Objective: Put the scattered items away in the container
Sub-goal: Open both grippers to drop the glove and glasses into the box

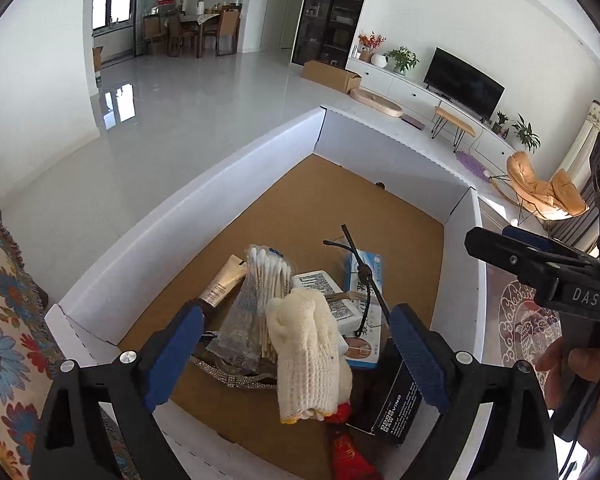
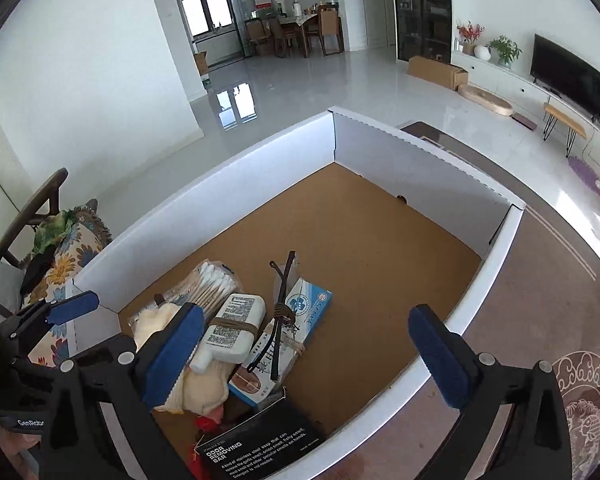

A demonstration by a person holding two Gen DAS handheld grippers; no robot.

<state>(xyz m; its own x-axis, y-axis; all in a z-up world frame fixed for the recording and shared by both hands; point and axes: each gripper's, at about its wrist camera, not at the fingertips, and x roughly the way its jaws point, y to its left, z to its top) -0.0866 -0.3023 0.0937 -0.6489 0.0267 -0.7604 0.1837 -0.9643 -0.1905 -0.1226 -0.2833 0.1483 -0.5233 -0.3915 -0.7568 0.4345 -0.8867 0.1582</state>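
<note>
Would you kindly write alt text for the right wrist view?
A white box with a brown floor holds a pile: cotton swabs, white bottle, blue carton, black box. The open right tool hovers above, empty.

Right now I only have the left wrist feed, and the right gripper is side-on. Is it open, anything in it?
Observer: In the right wrist view the right gripper has its jaws wide apart, with nothing between the pads.
Operator: The glove hides something white. What is it?
Observer: A white bottle lying flat, with brown cord wrapped around its middle.
Operator: Black box label? Mine's cut off.
Observer: It reads "ODOR REMOVING BAR" in full. The black box sits at the near edge inside the container.
</note>
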